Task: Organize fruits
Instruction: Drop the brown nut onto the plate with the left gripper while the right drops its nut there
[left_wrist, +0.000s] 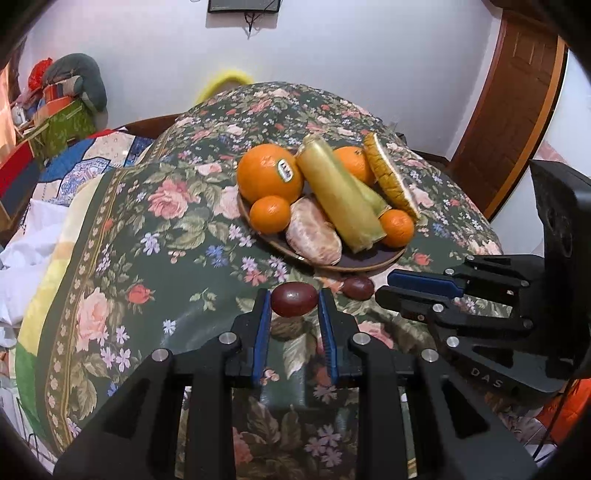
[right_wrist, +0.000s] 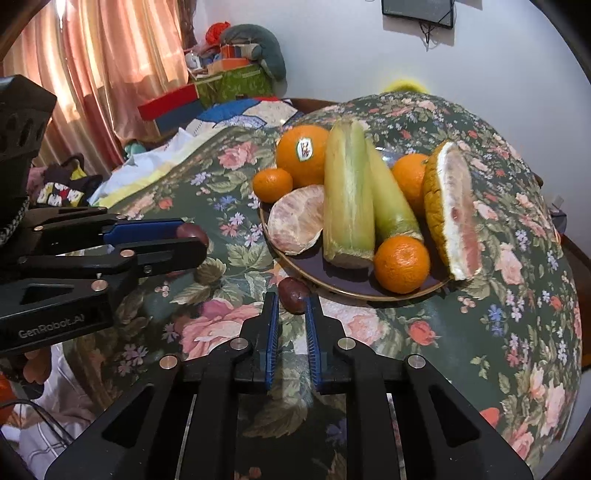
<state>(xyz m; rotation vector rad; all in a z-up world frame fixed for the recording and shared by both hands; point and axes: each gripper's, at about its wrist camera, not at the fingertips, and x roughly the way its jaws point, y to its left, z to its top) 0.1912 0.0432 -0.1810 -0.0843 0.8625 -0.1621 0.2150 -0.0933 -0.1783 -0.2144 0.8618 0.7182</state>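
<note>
Grippers both pinch fruit: left gripper (left_wrist: 294, 304) holds one dark red fruit (left_wrist: 294, 299), right gripper (right_wrist: 291, 301) another dark fruit (right_wrist: 293, 290), beside the plate (right_wrist: 332, 277).

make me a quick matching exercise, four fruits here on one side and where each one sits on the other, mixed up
Things:
1. big stickered orange
2. peeled pomelo piece
3. pomelo wedge with rind
4. dark red fruit nearer the left gripper

Places:
A. between the left gripper's fingers, off the plate
B. leaning at the plate's edge nearest the right gripper's side
C. at the plate's far edge, beside the corn cob
D. on the plate's near edge, in front of the big orange

Pairs: 1-C, 2-D, 3-B, 4-A
</note>
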